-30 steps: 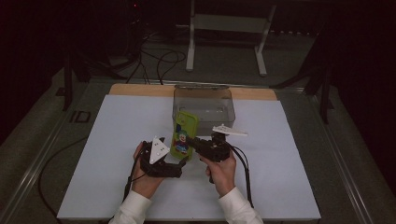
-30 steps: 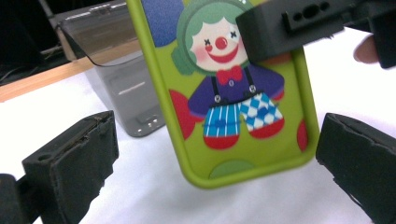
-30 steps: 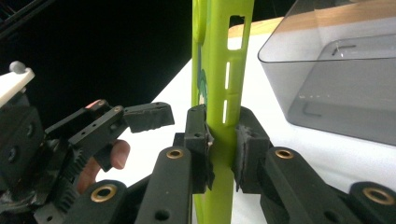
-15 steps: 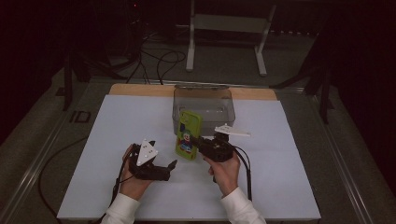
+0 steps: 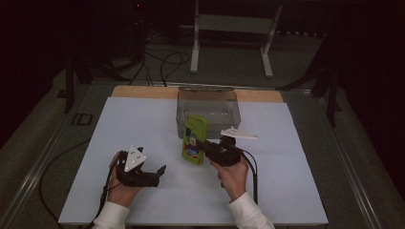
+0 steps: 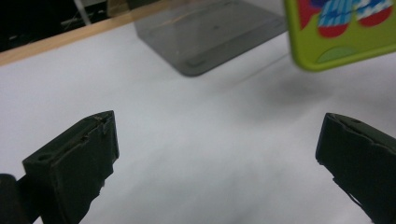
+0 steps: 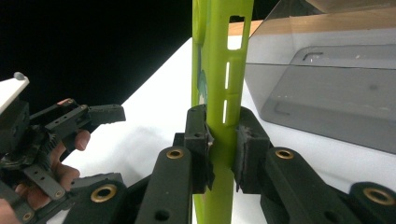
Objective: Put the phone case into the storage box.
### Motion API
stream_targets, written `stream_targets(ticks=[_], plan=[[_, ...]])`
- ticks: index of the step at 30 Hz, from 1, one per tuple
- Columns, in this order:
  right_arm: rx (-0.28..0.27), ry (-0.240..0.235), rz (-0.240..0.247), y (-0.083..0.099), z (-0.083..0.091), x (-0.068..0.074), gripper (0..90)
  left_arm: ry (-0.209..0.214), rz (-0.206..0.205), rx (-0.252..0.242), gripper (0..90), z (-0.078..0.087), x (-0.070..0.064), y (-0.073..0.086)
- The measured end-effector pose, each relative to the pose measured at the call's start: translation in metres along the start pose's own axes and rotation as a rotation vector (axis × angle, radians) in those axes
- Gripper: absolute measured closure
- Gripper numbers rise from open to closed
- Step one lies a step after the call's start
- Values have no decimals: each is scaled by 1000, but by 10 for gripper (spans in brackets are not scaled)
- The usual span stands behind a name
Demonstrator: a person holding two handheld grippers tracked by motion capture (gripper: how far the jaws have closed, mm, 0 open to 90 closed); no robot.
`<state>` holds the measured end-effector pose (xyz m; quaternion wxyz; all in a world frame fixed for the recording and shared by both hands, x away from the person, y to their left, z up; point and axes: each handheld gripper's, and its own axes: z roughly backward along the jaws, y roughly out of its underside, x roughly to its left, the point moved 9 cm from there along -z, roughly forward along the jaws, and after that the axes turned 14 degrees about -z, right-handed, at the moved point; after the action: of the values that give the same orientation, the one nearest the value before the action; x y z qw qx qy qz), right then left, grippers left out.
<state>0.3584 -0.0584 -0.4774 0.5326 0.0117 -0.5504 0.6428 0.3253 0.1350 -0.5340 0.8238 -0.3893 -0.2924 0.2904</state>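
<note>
Since the earlier frames, the left gripper (image 5: pixel 160 172) has been drawn back from the phone case (image 5: pixel 194 139) toward the near left of the white mat (image 5: pixel 286 157), while the right gripper (image 5: pixel 204 146) has stayed at the case. Nearest, the left gripper is seen with its jaws spread wide and nothing between them, held low over the mat. Just beyond, the green phone case with a cartoon print is clamped on its edge between the right gripper's pads (image 7: pixel 200 140), upright and clear of the mat. Farthest, a clear plastic box (image 5: pixel 207 107) is noted directly behind the case, near the wooden table edge (image 5: pixel 143 91)
</note>
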Motion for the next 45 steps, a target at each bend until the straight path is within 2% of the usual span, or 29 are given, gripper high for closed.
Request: stream_targets(ticks=[3,8,12,20,22,23,25,27,31,35,41,45], plan=[[4,0,1,0,1,0,781,-1,4,6,0,2,2,6],[3,17,20,-1,6,-1,780,-22,31,35,0,10,8,25],[11,22,28,0,7,-1,780,-26,33,36,0,14,10,29],[43,1,37,0,8,1,780,-57,34,49,0,31,14,52],[44,4,38,-2,8,2,780,-66,51,58,0,32,17,57],[44,4,38,-2,8,2,780,-66,51,58,0,32,17,57],[72,0,20,-3,7,3,779,-68,81,44,0,33,20,59],[77,8,29,-3,7,4,779,-72,86,37,0,32,21,58],[86,16,27,-3,6,5,779,-89,77,22,0,33,21,57],[100,25,32,-5,4,4,780,-98,67,29,0,31,22,57],[112,41,47,-10,3,3,779,-99,71,26,0,26,22,56],[120,52,50,-14,6,1,779,-94,55,28,0,25,19,55]])
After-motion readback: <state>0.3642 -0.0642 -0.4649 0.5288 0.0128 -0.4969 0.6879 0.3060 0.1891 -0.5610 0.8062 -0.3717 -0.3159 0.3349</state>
